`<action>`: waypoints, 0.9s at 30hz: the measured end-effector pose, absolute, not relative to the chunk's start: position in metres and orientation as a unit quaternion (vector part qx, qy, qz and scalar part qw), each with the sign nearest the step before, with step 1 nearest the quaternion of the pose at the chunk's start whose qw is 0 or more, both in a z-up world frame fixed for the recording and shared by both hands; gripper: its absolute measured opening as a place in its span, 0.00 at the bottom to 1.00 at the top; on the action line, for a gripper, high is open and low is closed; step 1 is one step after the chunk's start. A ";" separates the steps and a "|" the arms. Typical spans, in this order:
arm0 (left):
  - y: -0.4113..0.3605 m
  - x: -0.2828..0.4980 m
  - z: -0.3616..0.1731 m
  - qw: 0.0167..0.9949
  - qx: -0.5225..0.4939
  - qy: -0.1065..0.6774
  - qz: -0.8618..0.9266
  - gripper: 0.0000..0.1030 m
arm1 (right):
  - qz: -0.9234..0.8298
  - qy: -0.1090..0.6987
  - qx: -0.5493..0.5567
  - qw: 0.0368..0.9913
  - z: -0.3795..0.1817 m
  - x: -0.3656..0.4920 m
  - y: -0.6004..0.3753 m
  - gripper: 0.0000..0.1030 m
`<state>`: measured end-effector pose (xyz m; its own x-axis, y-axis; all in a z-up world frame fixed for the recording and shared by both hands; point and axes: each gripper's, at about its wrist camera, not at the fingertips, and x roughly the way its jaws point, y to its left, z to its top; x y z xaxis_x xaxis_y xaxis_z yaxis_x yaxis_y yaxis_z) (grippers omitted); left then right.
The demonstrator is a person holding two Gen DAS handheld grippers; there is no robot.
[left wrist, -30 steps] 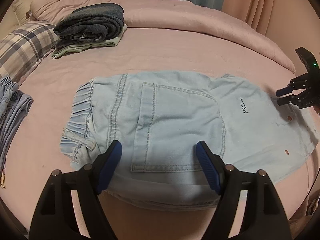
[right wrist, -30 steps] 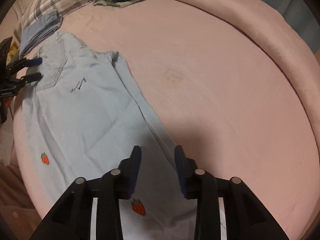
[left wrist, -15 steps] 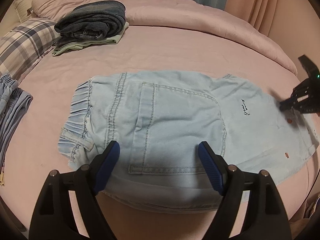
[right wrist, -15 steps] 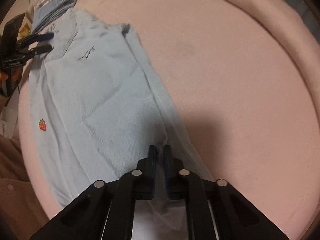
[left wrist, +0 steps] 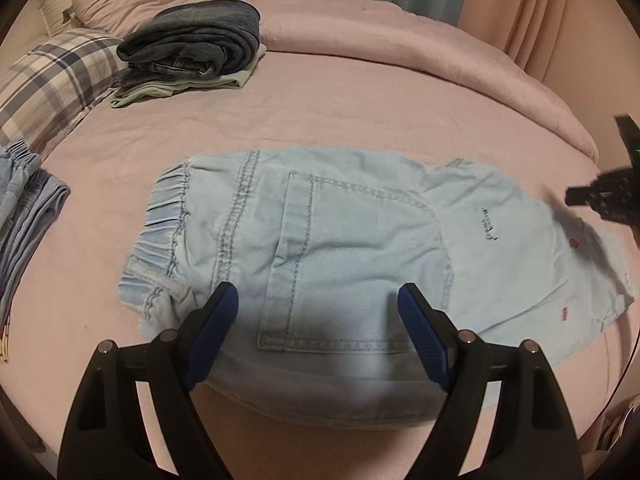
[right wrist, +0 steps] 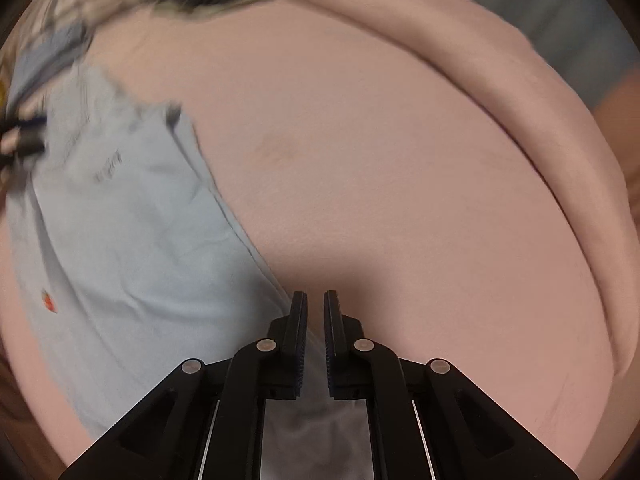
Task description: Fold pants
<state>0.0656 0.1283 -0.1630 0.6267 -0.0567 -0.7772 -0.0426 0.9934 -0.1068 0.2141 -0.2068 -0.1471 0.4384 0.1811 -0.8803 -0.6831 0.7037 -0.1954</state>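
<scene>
Light blue denim pants (left wrist: 340, 248) lie flat on the pink bed, waistband to the left, back pocket up, legs running right. My left gripper (left wrist: 318, 312) is open, hovering over the near edge by the pocket. My right gripper (right wrist: 315, 312) is shut on the hem end of a pant leg (right wrist: 140, 248), with fabric between its pads; it also shows at the right edge of the left wrist view (left wrist: 600, 200). Small strawberry marks dot the leg (right wrist: 49, 302).
A stack of folded dark jeans on a pale green garment (left wrist: 192, 52) sits at the back left. A plaid pillow (left wrist: 48, 76) and folded blue clothes (left wrist: 20, 208) lie at the left. A rolled pink duvet (left wrist: 400, 36) borders the far side.
My right gripper closed on the leg hem and has moved with it, blurring its view. My left gripper stayed open over the pocket area.
</scene>
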 end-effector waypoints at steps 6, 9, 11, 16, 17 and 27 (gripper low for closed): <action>0.116 0.059 -0.161 0.903 -0.020 0.429 -0.014 0.80 | 0.329 0.434 -0.194 0.816 -0.137 0.131 -0.222 0.06; 0.119 0.068 -0.175 0.894 -0.007 0.447 0.001 0.79 | 0.341 0.435 -0.216 0.805 -0.167 0.091 -0.226 0.07; 0.122 0.070 -0.181 0.894 0.005 0.448 0.002 0.76 | 0.311 0.451 -0.248 0.799 -0.188 0.096 -0.227 0.07; 0.131 0.063 -0.173 0.897 -0.001 0.442 0.007 0.65 | 0.249 0.453 -0.185 0.836 -0.190 0.099 -0.281 0.07; 0.136 0.059 -0.168 0.900 -0.012 0.436 0.011 0.65 | 0.227 0.460 -0.185 0.838 -0.190 0.100 -0.293 0.07; 0.188 0.004 -0.136 0.910 -0.159 0.382 0.038 0.80 | 0.126 0.441 -0.077 0.885 -0.159 0.090 -0.334 0.39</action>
<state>0.0036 0.1878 -0.1359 0.7053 -0.0530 -0.7070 -0.1906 0.9463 -0.2611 0.0898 -0.3341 -0.1590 0.5799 0.1560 -0.7996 -0.2918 0.9561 -0.0251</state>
